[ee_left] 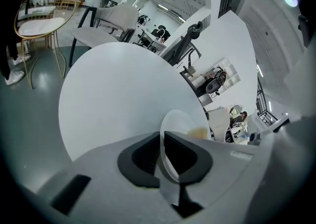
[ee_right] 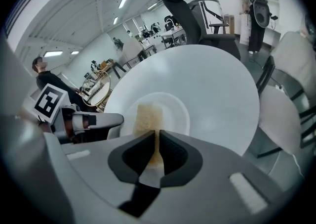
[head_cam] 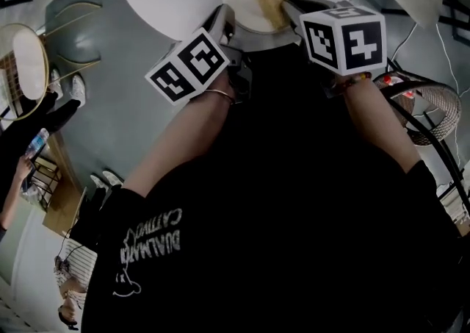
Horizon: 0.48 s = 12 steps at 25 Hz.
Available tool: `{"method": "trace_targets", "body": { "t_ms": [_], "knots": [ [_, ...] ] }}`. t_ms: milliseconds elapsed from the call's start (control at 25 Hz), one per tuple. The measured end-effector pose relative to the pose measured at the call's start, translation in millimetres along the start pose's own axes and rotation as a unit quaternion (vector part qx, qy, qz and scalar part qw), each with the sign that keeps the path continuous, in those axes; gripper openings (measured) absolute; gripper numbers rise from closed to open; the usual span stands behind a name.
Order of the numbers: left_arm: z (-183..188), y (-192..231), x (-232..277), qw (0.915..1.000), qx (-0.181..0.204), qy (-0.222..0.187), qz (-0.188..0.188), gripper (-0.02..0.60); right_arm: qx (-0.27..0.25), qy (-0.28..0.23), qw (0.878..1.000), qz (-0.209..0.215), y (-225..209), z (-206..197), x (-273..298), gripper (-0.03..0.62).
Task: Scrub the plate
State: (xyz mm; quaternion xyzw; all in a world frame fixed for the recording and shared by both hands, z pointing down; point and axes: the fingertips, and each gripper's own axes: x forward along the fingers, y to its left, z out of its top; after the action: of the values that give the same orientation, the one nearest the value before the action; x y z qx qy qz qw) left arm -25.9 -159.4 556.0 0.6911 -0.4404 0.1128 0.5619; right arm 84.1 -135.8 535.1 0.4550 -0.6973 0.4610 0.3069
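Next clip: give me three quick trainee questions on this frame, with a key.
1. True or false: the left gripper is shut on the plate.
2. What does the right gripper hold? A) sponge B) brush C) cup
3. Fill in: the round table is ____ in colour.
Key: 1 true; 2 A; 3 white.

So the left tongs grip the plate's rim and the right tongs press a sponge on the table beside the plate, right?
Not quite. The right gripper view shows the sponge in the right tongs lying on the plate, not on the table beside it. The left tongs do grip the plate's rim.
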Motion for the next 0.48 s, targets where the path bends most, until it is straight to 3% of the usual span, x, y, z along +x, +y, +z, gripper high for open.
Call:
{"method": "trace_targets", "body": {
  "t_ms": [280, 480],
  "knots": [
    [8, 14, -21, 0.9991, 0.011, 0.024, -0.033, 0.028, -0.001, 0.0, 0.996, -0.085, 2, -7, -10, 0.034],
    [4, 18, -26, 0.9981, 0.02, 0.035, -0.047, 0.028, 0.016, -0.007, 0.993, -0.121, -7, -9, -19, 0.032]
  ]
}}
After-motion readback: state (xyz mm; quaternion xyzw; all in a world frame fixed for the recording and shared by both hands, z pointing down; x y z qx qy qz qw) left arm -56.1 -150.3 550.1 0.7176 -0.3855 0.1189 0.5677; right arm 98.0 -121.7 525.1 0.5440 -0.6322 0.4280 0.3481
